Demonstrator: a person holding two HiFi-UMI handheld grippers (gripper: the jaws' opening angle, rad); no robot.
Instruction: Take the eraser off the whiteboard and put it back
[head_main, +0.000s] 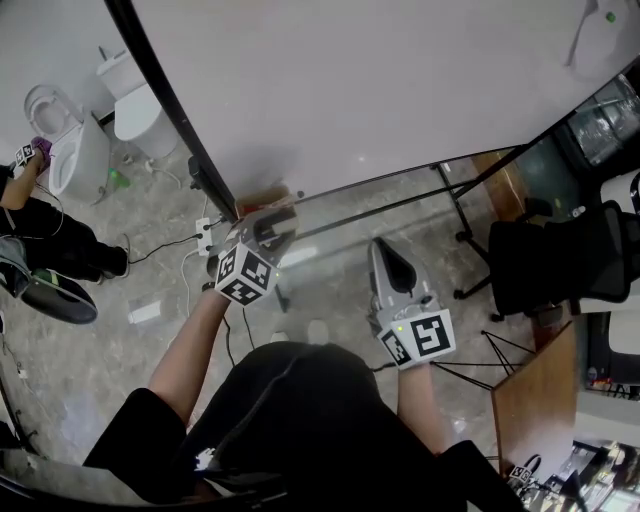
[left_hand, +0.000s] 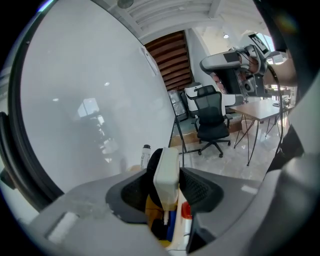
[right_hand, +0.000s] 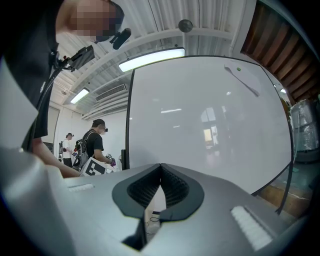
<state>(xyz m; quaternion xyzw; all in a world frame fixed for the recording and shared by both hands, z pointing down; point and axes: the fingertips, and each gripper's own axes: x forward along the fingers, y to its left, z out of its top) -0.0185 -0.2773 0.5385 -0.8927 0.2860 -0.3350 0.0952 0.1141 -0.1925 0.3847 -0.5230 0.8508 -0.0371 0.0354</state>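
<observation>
Eraser (left_hand: 166, 172) (white plastic block, black felt face) clamped in left gripper (head_main: 270, 228), just off glossy white whiteboard (left_hand: 85, 100), low, above coloured markers (left_hand: 172, 225) — likely return step; next: seat felt flat on board, then let go. Right gripper (right_hand: 161, 170) pinched closed, empty

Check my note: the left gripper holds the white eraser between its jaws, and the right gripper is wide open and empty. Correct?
Not quite. The right gripper is empty but not wide open: its jaws are together, as the right gripper view shows. The left gripper does hold the white eraser between its jaws.
</observation>
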